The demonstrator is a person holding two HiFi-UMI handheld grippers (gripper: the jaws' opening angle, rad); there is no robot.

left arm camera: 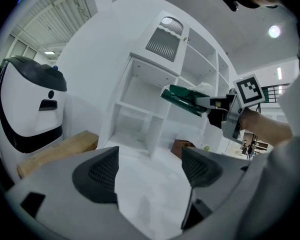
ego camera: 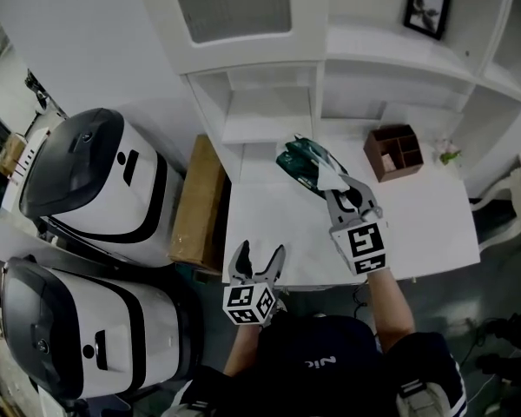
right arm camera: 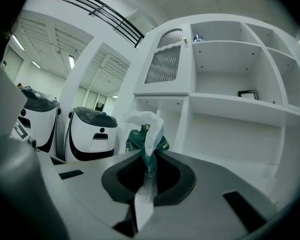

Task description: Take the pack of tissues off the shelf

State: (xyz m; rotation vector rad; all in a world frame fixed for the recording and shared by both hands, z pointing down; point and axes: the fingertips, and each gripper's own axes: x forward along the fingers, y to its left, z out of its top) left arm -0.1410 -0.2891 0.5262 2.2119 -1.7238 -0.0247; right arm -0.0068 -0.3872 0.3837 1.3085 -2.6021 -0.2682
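The pack of tissues (ego camera: 307, 164) is dark green with white tissue at one end, and it hangs in the air in front of the white shelf unit (ego camera: 269, 111), above the white table (ego camera: 425, 220). My right gripper (ego camera: 341, 188) is shut on its near end; in the right gripper view the pack's (right arm camera: 148, 143) wrapper is pinched between the closed jaws. The left gripper view shows the pack (left arm camera: 182, 98) held out level from the right gripper (left arm camera: 206, 104). My left gripper (ego camera: 257, 260) is open and empty at the table's near edge, below and left of the pack.
A brown wooden organiser box (ego camera: 393, 151) sits on the table at the right, with a small green plant (ego camera: 449, 155) beside it. A framed picture (ego camera: 426, 9) stands on an upper shelf. A cardboard box (ego camera: 197, 202) and two white-and-black machines (ego camera: 87, 185) stand left of the table.
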